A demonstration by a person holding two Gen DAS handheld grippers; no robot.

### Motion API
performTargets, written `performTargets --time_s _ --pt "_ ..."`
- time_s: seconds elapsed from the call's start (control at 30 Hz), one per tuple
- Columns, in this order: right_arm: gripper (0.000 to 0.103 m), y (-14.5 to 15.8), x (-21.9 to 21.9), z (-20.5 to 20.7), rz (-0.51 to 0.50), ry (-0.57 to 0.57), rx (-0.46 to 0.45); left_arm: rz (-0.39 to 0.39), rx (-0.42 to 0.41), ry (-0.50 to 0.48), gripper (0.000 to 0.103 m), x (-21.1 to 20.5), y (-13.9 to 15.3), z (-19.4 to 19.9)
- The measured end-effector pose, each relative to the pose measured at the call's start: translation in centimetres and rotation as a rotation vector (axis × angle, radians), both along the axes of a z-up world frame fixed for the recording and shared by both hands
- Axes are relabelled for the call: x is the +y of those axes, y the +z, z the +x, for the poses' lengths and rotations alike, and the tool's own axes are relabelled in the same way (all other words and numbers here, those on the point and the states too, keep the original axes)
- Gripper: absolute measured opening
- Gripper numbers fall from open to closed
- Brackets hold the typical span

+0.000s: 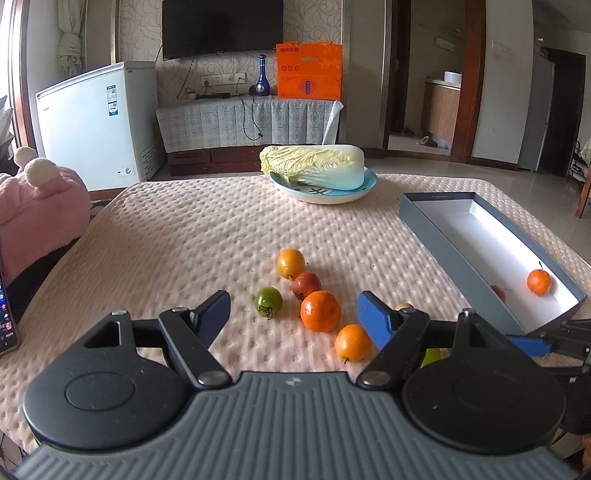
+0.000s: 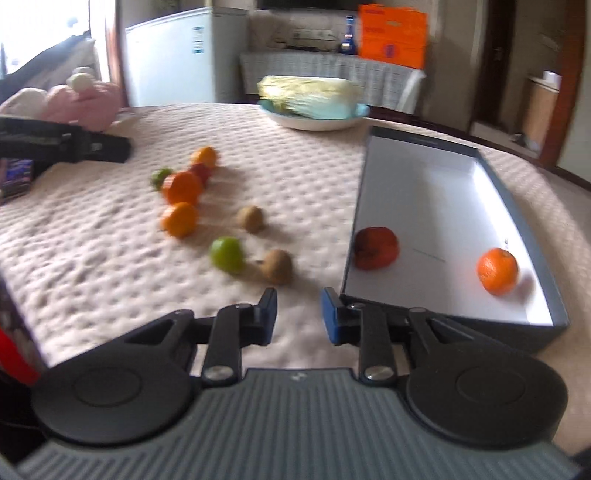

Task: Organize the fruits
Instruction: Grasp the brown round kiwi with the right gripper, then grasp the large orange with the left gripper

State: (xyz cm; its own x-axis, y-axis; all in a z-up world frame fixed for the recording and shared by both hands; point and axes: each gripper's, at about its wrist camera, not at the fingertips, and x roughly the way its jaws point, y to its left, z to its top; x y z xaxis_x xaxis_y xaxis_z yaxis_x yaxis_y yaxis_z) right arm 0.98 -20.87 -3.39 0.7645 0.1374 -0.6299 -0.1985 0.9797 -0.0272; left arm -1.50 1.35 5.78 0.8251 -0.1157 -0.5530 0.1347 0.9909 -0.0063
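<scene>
Right wrist view: right tool (image 2: pixel 298 315) nearly closed, empty; open it, approach near kiwi (image 2: pixel 276 266) squarely, then box (image 2: pixel 524 225).

My left wrist view is sharp and evenly lit by soft daylight; the fruits throw faint shadows on the tablecloth (image 1: pixel 184 229). My right wrist view is smeared by motion blur, with the window (image 2: pixel 44 33) blown out at upper left. Both fisheyes bend the room's edges strongly.
</scene>
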Motion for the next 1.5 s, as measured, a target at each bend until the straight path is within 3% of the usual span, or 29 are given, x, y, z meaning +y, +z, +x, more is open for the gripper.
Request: performTargets --time_s 0.1,0.2,0.53,0.77,0.97,1.2,1.3,1.4,1.5 --pt "0.03 0.3 0.3 -0.3 0.033 0.06 -0.028 -0.012 -0.001 0.002 0.08 0.1 0.1 0.0" --pt "0.03 0.2 1.8 -0.2 -0.029 0.095 -0.052 -0.025 0.007 0.005 0.08 0.0 0.0 0.0" --pt "0.03 -0.8 2.4 2.7 -0.015 0.054 -0.02 0.027 0.049 -0.069 0.08 -1.4 -1.4 0.2" --pt "0.031 -1.2 3.2 3.1 -0.068 0.066 -0.021 0.069 0.085 -0.117 0.08 -2.8 -2.8 0.4" --pt "0.034 -1.1 3.4 2.9 -0.107 0.07 -0.021 0.1 0.132 -0.105 0.08 -4.1 -4.3 1.7" --pt "0.034 -1.2 3.3 2.7 -0.136 0.08 -0.027 0.074 0.18 -0.075 0.08 -4.8 -5.6 3.5" --pt "0.032 -1.2 3.2 2.8 -0.126 0.086 -0.026 0.057 0.201 -0.061 0.076 -5.1 -6.0 4.2" --pt "0.032 -1.1 3.1 2.9 -0.106 0.093 -0.016 0.043 0.235 -0.057 0.062 -5.3 -6.6 4.9" --pt "0.031 -1.0 3.1 2.7 -0.093 0.102 -0.01 0.042 0.228 -0.052 0.061 -5.5 -6.7 5.1"
